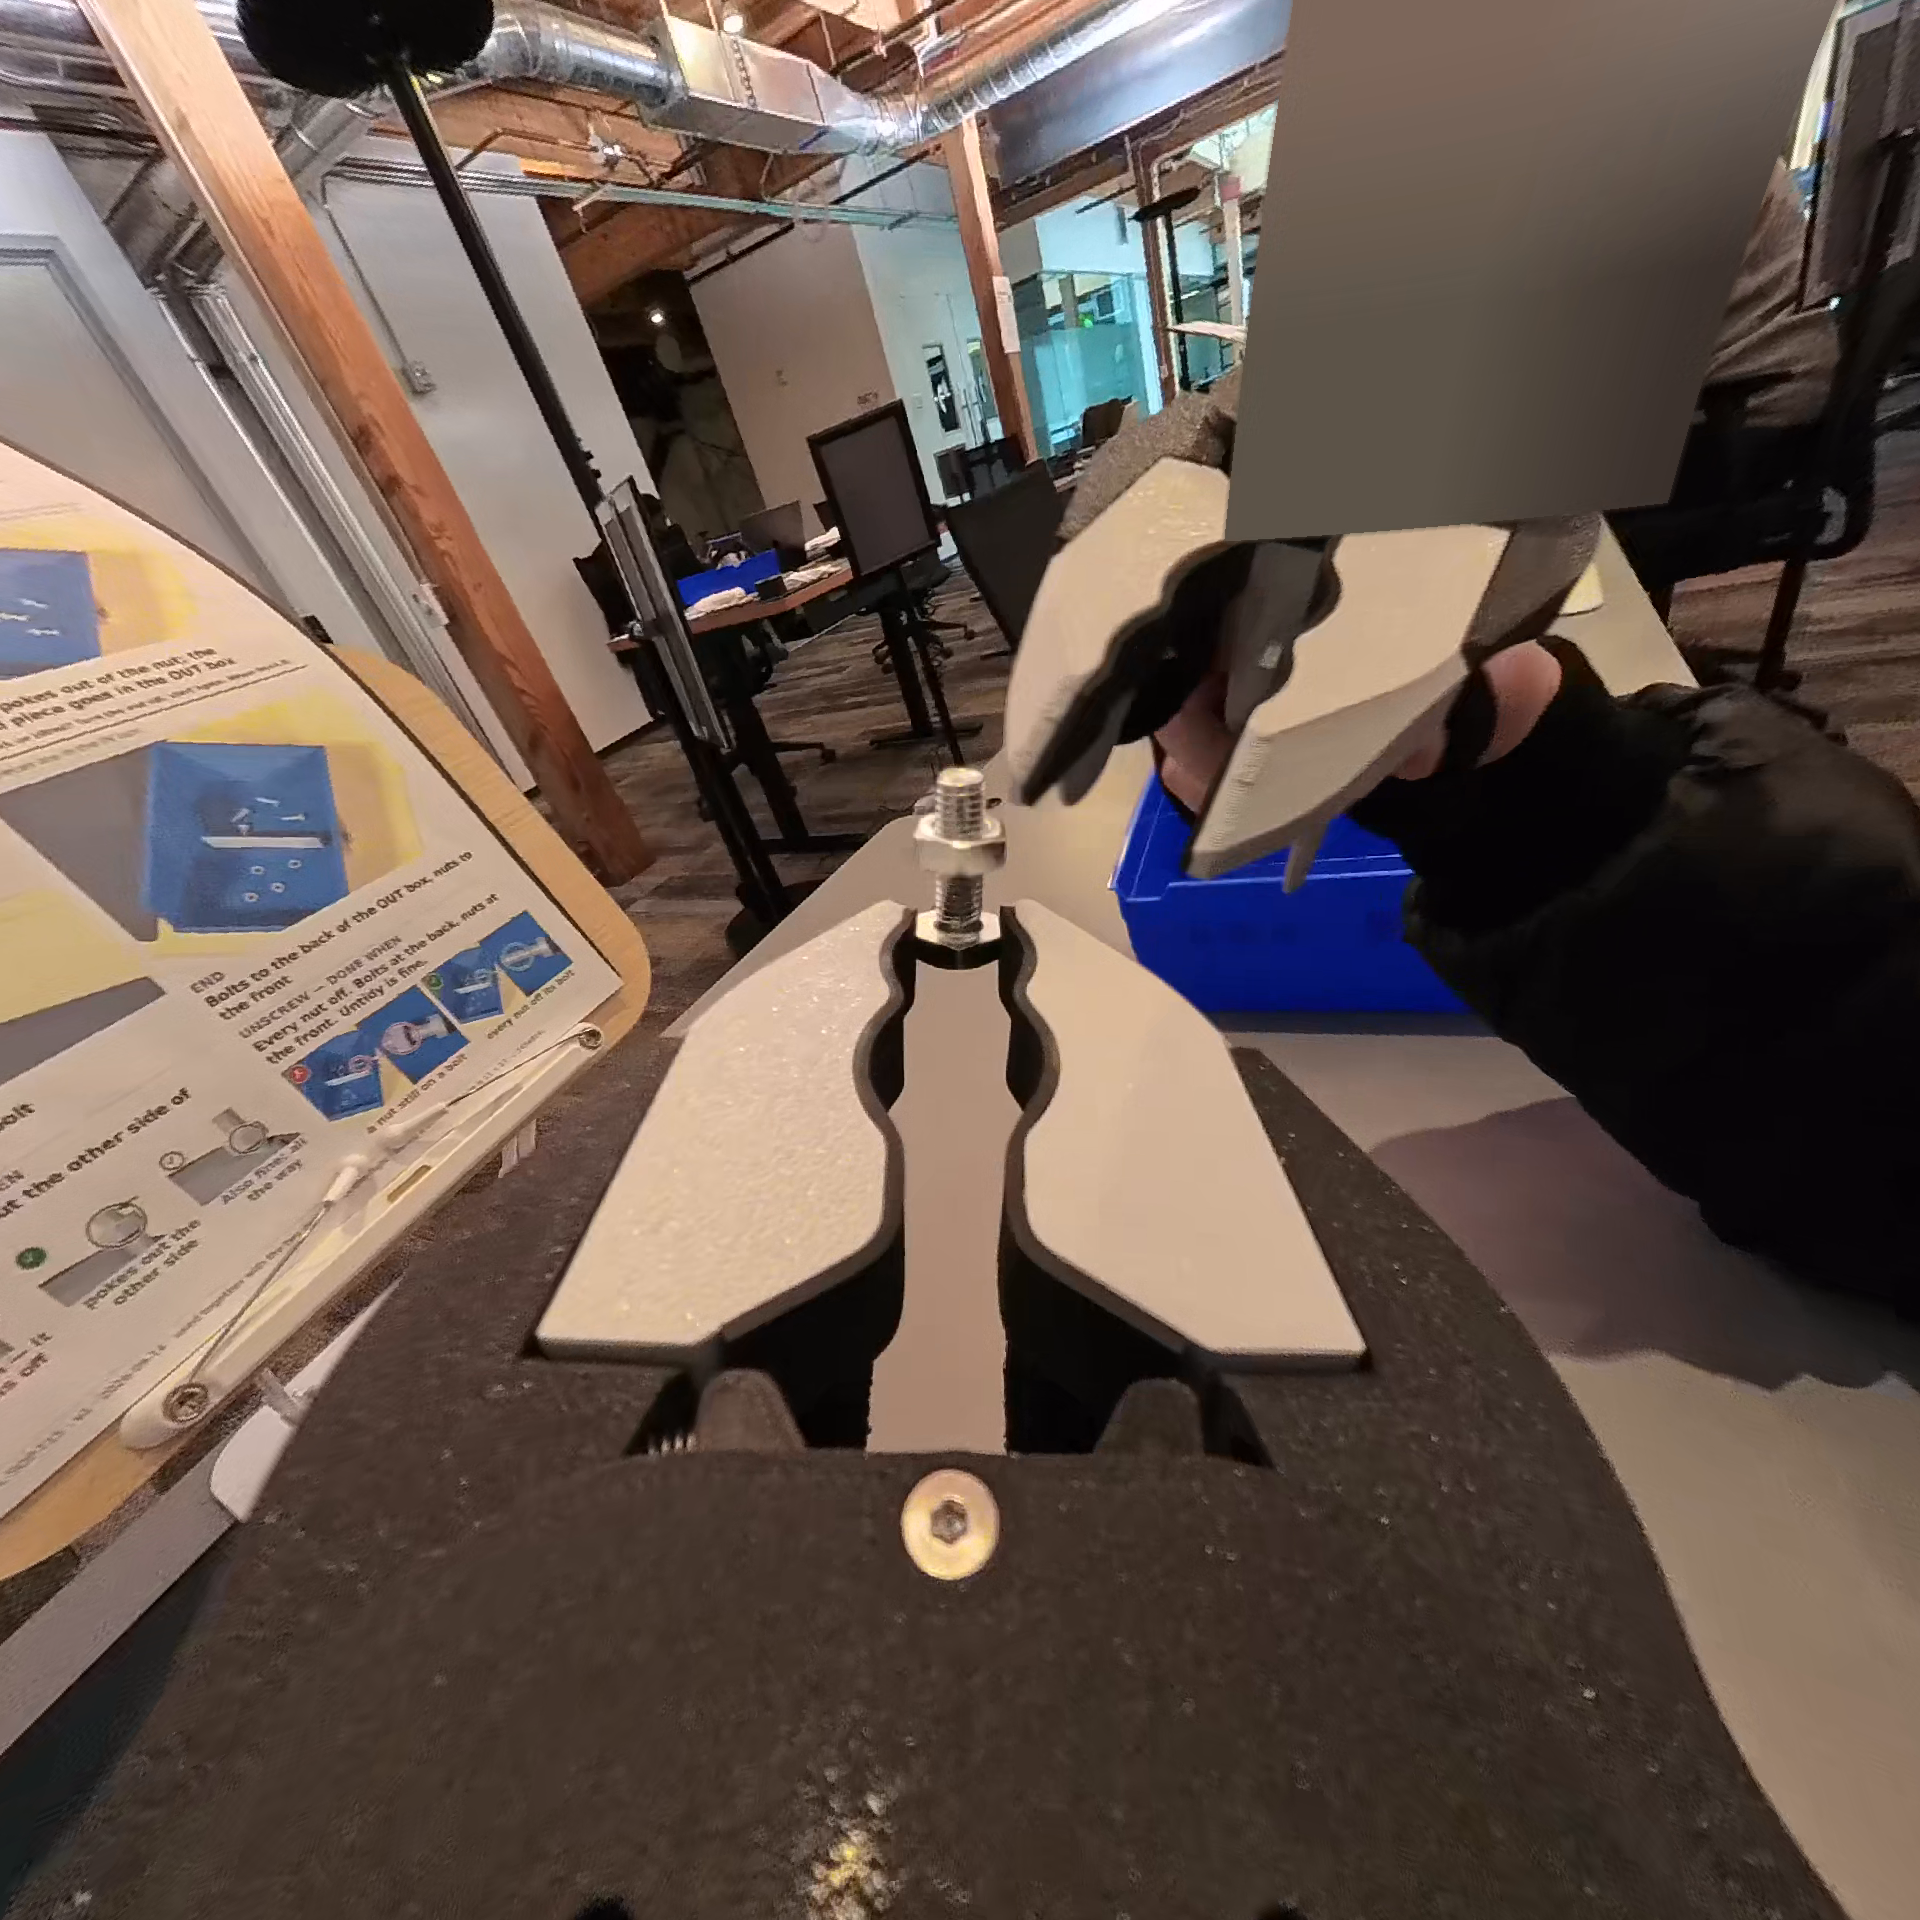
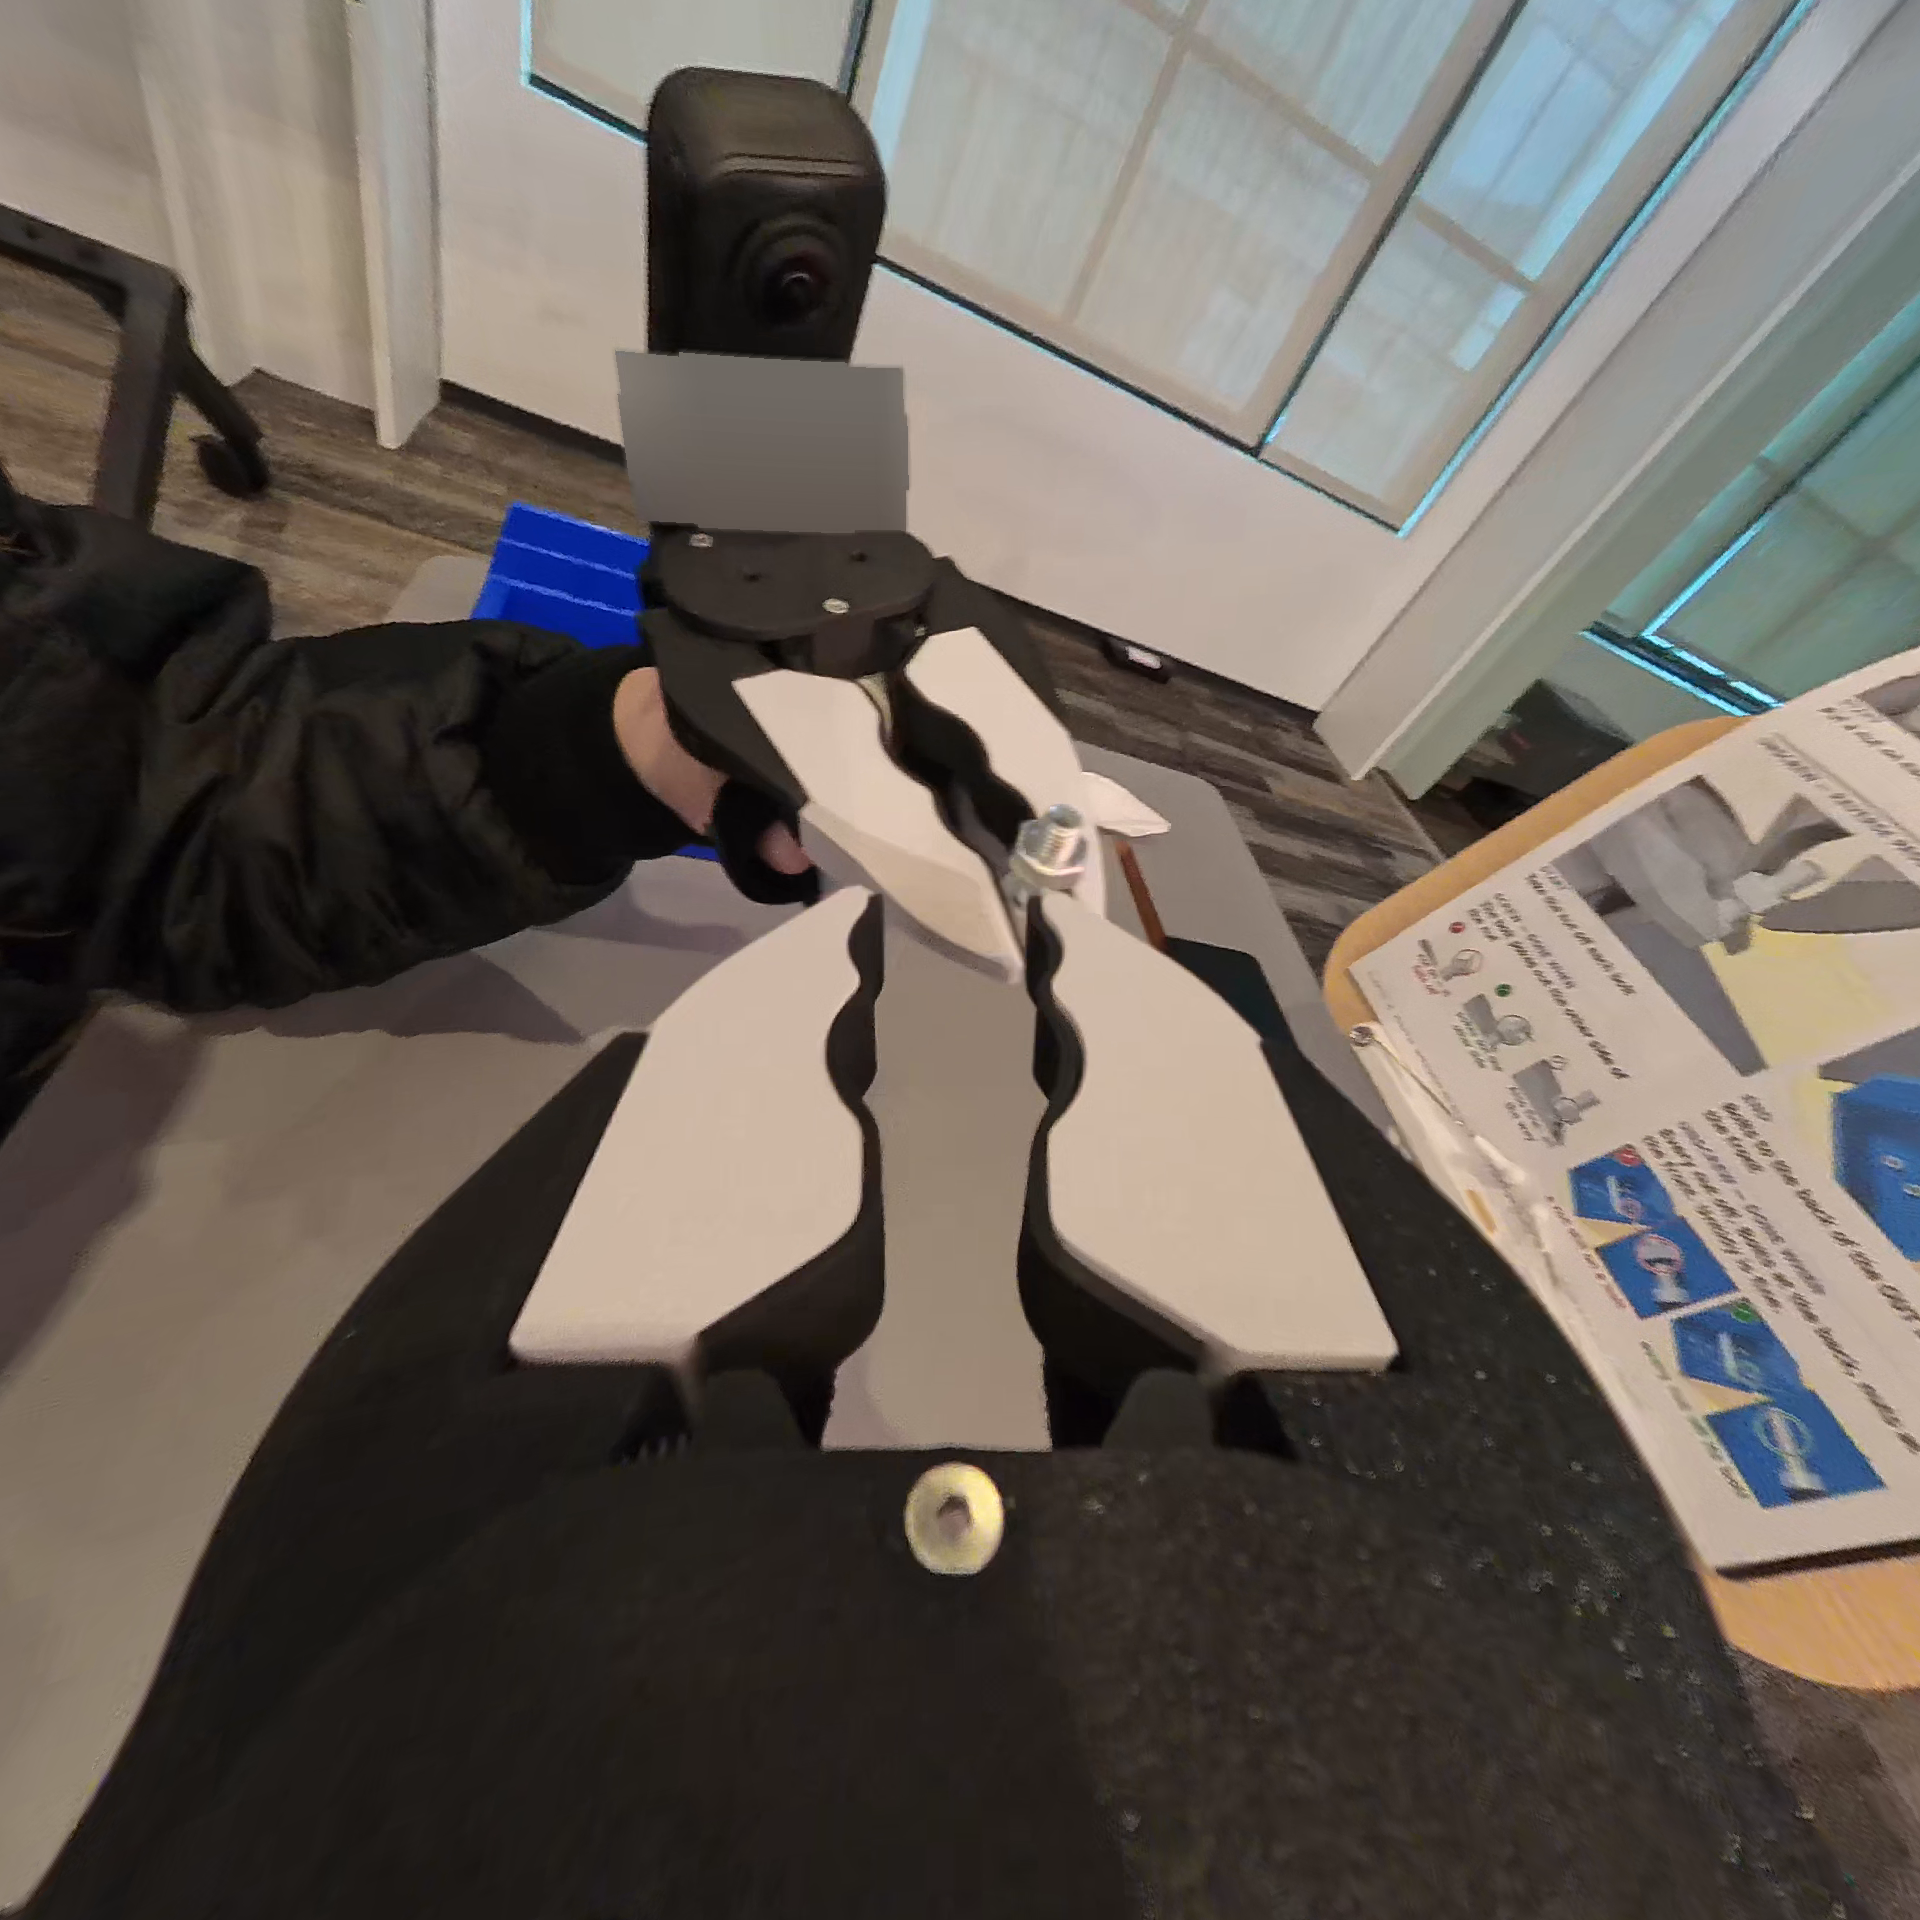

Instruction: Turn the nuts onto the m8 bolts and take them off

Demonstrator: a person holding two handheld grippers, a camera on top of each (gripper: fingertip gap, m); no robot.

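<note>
We see left gripper (image 1: 958, 920) pinching head of bolt (image 1: 957, 914) between fingertips, shaft upright, threaded end up. Nut (image 1: 960, 847) sits on shaft, part way down from tip, clear of head. Right gripper (image 1: 1132, 821) just right of bolt and above nut, jaws parted, nothing between them, not touching nut. Gloved hand (image 1: 1621, 831) behind it. Blue bin (image 1: 1278, 956) on grey table (image 1: 1455, 1081), right of bolt. Instruction sheet (image 1: 208, 987) on wooden board, left of bolt.
</note>
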